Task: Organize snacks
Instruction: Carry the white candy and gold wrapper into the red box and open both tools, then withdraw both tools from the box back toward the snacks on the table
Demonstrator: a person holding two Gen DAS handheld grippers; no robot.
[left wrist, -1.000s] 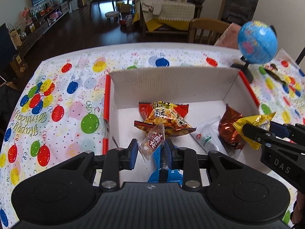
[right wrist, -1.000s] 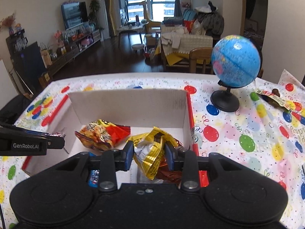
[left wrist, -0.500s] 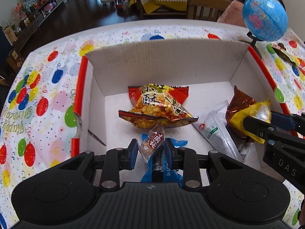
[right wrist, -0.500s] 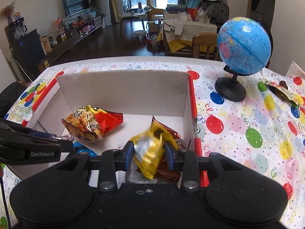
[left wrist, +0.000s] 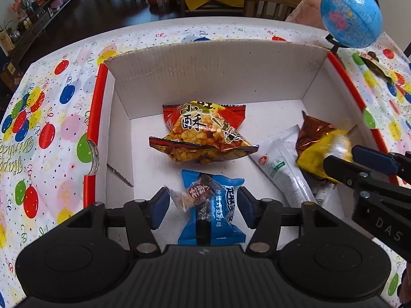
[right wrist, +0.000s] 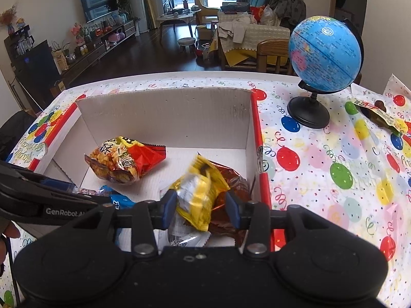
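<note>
A cardboard box (left wrist: 218,71) (right wrist: 164,118) with red edges holds a red-orange snack bag (left wrist: 203,133) (right wrist: 120,161), a blue packet (left wrist: 218,220), a white packet (left wrist: 280,169) and a brown packet (left wrist: 313,131). My left gripper (left wrist: 203,205) hangs over the box's near end, jaws opening. A small clear-wrapped candy (left wrist: 195,195) lies loose between them on the blue packet. My right gripper (right wrist: 201,206) is over the box's right side, jaws also opening. A blurred yellow packet (right wrist: 197,195) (left wrist: 318,154) sits between its pads, above the brown packet (right wrist: 231,179).
A blue globe (right wrist: 325,54) (left wrist: 350,18) on a black stand is right of the box. A flat snack wrapper (right wrist: 382,115) lies at the far right on the balloon tablecloth (right wrist: 334,169). A wooden chair (right wrist: 272,51) stands behind the table.
The left gripper sank closer to the box floor. Both grippers' jaws spread apart. The candy left the left pads, and the yellow packet came loose and dropped lower.
</note>
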